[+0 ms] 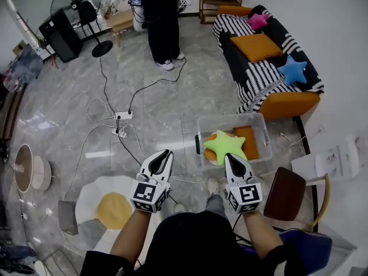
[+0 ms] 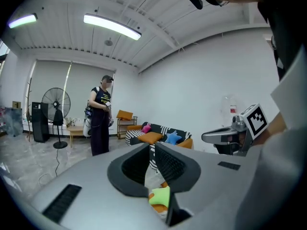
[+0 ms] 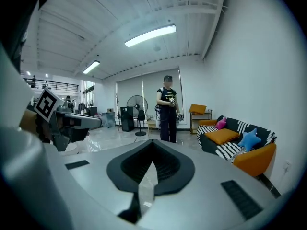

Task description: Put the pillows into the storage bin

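head view, bin: the clear storage bin (image 1: 230, 118) stands on the floor just ahead of the right gripper (image 1: 230, 157). It holds a green star pillow (image 1: 224, 145) on top of orange cushions (image 1: 248, 142).
head view, sofa: 3 pillows lie on the striped sofa (image 1: 253, 76), well apart from the bin: an orange pillow (image 1: 256, 46), a pink star pillow (image 1: 257, 20) and a blue star pillow (image 1: 293, 71).
head view, grippers: the left gripper (image 1: 165, 156) and the right gripper are held side by side near the body, carrying nothing.
left gripper view, jaws: closed together with nothing between them; the green star pillow shows below, beyond them.
right gripper view, jaws: pressed together and empty; the sofa lies off to the right.
step in hand: probably fetching the next pillow from the sofa.
doing it well: spread the jaws wide before reaching. Bite deep into a star's arm or a cushion's corner, since soft stuffing can slip. The blue star pillow lies nearest the bin. Step clear of the floor cables (image 1: 144, 91).
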Demonstrator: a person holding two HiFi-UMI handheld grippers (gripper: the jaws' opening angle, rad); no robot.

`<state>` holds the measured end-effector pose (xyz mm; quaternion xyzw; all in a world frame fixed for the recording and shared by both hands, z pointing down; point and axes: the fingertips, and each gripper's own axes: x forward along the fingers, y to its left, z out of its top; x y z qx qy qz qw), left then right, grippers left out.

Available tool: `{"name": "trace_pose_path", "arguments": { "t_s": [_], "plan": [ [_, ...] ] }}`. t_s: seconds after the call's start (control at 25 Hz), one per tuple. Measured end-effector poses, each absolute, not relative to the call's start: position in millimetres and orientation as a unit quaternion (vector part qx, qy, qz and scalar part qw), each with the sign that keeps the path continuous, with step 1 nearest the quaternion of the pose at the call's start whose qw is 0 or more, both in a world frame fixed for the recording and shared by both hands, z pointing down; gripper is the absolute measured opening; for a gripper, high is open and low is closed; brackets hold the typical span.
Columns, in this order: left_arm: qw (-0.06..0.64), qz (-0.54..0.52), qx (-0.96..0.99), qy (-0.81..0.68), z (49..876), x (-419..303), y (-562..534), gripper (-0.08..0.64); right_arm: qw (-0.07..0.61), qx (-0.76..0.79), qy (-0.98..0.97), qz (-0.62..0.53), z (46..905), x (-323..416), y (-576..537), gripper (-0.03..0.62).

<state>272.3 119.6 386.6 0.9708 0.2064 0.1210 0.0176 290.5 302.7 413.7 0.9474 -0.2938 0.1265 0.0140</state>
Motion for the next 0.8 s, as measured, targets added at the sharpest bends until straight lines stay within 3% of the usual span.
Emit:
{"name": "trace_pose_path", "arguments": {
  "t_s": [0.44, 0.8],
  "plan": [
    [0.019, 0.062, 0.977, 0.201, 337.0, 281.6, 130.5, 0.048, 0.025, 0.934, -0.345, 0.092, 375.1, 280.4, 272.1, 0.026],
    [0.025, 0.071, 0.977, 0.2, 341.0, 273.4, 127.3, 0.048, 0.016, 0.932, -0.352, 0.088, 364.4, 277.3, 258.2, 0.026]
  ]
}}
